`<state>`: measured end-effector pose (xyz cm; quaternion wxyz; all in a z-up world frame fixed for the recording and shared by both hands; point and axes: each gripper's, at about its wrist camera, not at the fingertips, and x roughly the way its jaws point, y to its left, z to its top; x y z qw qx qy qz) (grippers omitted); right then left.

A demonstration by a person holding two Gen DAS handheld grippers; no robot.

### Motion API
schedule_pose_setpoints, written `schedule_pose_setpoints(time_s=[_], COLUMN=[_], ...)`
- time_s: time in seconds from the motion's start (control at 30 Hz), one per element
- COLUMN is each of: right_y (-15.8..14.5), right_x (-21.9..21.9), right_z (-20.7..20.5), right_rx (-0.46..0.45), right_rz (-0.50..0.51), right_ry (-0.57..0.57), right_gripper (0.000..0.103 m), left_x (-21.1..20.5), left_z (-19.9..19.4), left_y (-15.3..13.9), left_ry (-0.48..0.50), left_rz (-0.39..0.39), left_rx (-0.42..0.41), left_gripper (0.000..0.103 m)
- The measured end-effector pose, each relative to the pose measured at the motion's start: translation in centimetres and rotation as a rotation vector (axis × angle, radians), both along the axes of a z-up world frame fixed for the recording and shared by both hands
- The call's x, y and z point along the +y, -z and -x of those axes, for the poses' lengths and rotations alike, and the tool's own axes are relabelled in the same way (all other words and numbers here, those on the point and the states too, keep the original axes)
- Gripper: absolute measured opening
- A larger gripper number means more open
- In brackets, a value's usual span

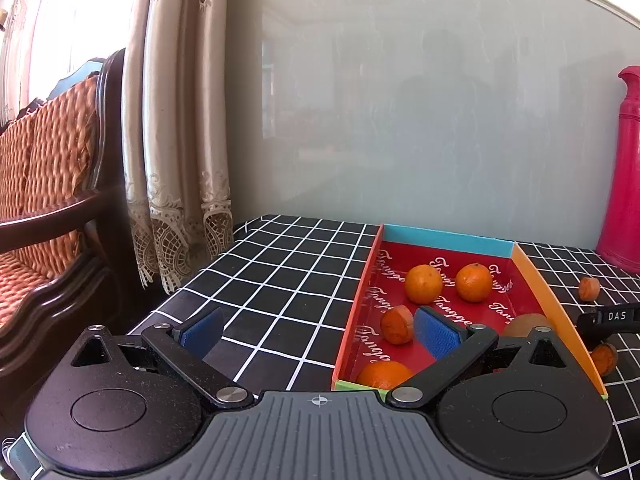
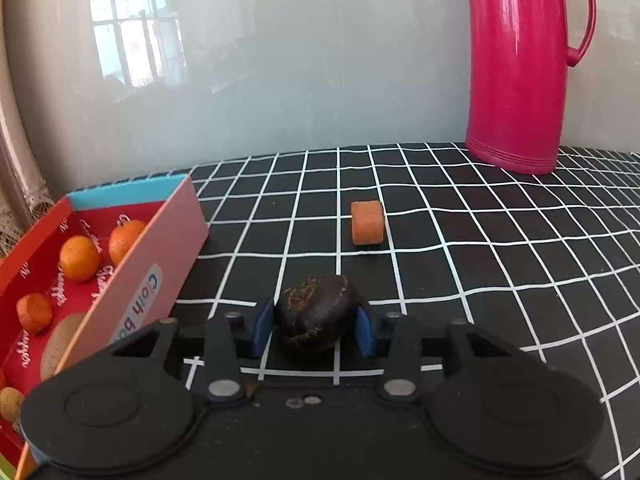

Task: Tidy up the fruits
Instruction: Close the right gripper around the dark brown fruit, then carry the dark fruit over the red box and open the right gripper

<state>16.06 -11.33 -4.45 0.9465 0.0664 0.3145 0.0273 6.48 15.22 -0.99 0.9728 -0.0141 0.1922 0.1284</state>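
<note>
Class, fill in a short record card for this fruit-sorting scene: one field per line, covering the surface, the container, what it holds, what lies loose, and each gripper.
surface: black cloth with white grid
container: shallow red cardboard tray
in tray: round orange tangerines, orange carrot chunk, brown kiwi
loose: orange carrot piece
background: tall pink plastic jug
left gripper: open, empty
right gripper: blue pads around dark round fruit; contact unclear

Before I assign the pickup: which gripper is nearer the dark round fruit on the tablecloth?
Right. The right gripper has the dark fruit between its blue pads, apparently touching. The left gripper hangs open over the red box's left wall, with that fruit out of its view.
</note>
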Motion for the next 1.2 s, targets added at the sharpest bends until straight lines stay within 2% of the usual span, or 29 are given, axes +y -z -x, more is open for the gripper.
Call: schedule_pose_setpoints(time_s=[0.2,0.43,0.93,1.2], right_y=[-0.6,-2.2,-5.0,-5.0], right_x=[-0.9,0.3,5.5,11.0], right_z=[0.6,1.4,4.5,6.2], right_rx=[-0.032,-0.091,-0.212,-0.264], right_rz=[0.002,-0.005,0.004,0.040], right_ry=[0.000,-0.022,-0.154,-0.305], right_gripper=[0.040,0.040,0.040,0.040], left_x=[-0.3,0.3,5.4,7.8], left_z=[0.1,0.8,2.5,3.3], left_y=[-0.1,-0.2,0.0,0.1], left_ry=[-0.001,-0.024,-0.147,-0.189], left_rz=[-0.001,-0.026,-0.035,-0.031], left_rx=[-0.007,-0.010,0.014,0.028], left_gripper=[0.101,0.101,0.101,0.101])
